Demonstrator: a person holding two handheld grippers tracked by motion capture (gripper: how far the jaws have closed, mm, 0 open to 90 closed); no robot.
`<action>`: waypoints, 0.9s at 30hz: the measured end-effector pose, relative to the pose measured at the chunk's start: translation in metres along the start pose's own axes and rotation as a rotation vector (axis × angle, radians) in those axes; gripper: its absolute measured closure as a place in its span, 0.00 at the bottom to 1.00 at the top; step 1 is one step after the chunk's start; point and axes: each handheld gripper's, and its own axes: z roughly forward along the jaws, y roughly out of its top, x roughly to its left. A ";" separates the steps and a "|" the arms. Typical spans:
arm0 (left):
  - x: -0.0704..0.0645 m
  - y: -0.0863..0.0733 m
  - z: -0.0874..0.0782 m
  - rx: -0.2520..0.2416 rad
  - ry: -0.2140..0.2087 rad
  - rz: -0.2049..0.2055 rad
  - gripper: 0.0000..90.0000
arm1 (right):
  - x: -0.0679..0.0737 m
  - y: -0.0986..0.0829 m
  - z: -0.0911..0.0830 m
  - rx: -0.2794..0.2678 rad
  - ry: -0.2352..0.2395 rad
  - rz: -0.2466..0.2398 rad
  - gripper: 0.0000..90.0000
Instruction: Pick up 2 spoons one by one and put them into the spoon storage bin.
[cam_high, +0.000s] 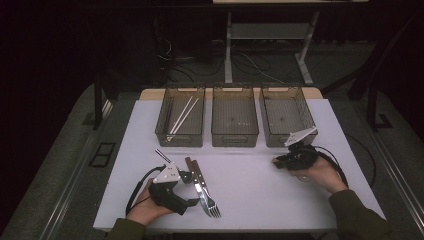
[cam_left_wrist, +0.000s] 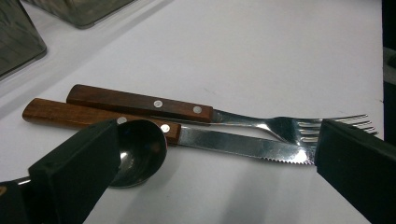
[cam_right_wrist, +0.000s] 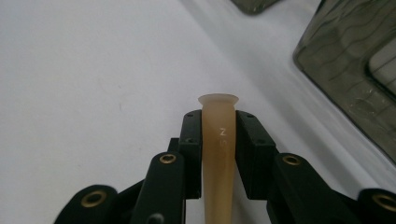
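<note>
On the white table lie a wooden-handled fork and a wooden-handled knife, side by side at the front left. My left gripper stands open around them. In the left gripper view its jaws sit wide apart over the knife and fork, and a metal spoon bowl rests by the left jaw, its handle hidden. My right gripper, at the right, is shut on a tan tapered plastic handle held just above the table; the handle's other end is hidden.
Three grey see-through bins stand in a row at the back: the left bin holds pale chopsticks; the middle bin and right bin hold nothing large. Bare tabletop lies between my two hands.
</note>
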 end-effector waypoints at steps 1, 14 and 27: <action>0.000 0.000 0.000 0.000 0.000 0.000 0.00 | -0.001 -0.001 -0.002 -0.014 0.011 0.010 0.82; 0.001 0.000 0.000 -0.006 -0.002 -0.003 0.00 | -0.006 -0.002 -0.022 -0.142 0.047 0.056 0.81; 0.004 -0.001 0.000 -0.013 -0.007 -0.017 0.00 | -0.004 0.004 -0.036 -0.222 0.040 0.078 0.81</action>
